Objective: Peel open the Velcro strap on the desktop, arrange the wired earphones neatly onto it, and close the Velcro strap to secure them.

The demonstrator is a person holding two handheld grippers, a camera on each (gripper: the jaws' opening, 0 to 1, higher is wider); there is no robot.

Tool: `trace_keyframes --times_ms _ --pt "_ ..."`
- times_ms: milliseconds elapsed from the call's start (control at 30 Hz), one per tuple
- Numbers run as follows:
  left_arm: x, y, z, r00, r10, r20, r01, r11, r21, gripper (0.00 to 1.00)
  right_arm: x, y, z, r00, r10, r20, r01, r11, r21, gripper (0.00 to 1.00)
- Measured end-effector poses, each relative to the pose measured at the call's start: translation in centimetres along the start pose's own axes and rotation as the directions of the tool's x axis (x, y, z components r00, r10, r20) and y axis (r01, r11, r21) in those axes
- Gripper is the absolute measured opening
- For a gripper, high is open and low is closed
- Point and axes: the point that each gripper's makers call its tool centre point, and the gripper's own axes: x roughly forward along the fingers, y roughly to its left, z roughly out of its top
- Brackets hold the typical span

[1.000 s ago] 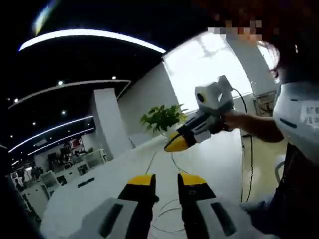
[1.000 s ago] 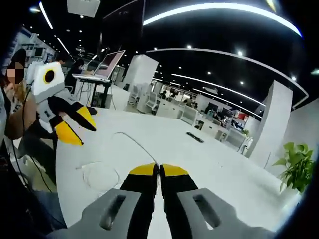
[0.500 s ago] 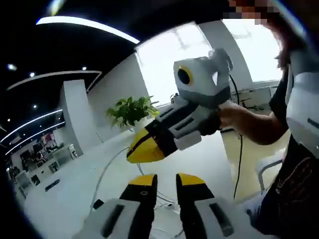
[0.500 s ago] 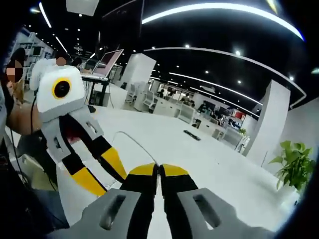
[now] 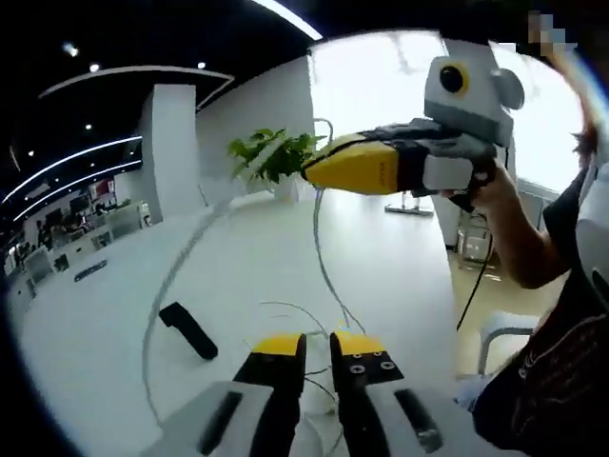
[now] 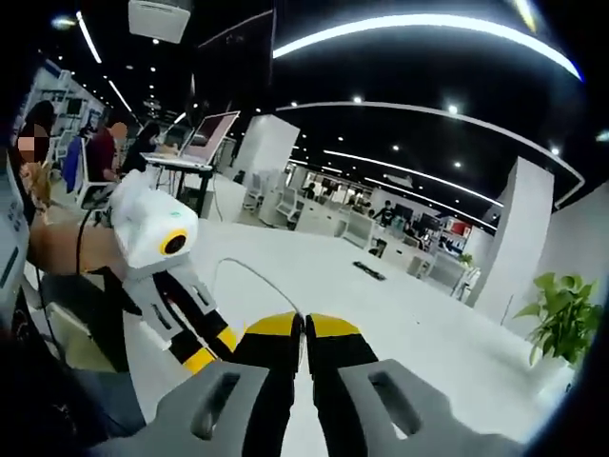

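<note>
Right gripper view shows the right gripper [image 6: 304, 326] with jaws closed on the thin cable [image 6: 255, 273], lifted above the bench [image 6: 409, 324]. The left gripper [image 5: 317, 345] has narrow, empty jaws beside the slack cable, and the strap [image 5: 187, 329] lies closed nearby. The raised cable may slip out or tangle, because the loops hang loose.

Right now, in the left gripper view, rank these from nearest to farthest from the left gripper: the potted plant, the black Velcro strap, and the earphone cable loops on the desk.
1. Earphone cable, coiled on the desk just ahead of the left gripper.
2. Black Velcro strap, lying on the desk to the left.
3. Potted plant, at the desk's far edge.
</note>
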Motion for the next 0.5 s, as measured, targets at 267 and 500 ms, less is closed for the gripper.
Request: trace_keyframes --times_ms 267,500 --pt "0.1 -1.2 -1.6 0.996 -0.072 -0.046 0.067 0.994 -0.086 0.15 -0.2 0.4 0.2 1.0 0.0 0.002 0.0 1.0 -0.029 0.06" --pt "0.0 -3.2 -1.7 0.989 -0.14 -0.056 0.135 0.988 -0.079 0.15 -0.1 -0.1 -0.1 1.0 -0.014 -0.014 0.013 0.998 -0.062 0.06"
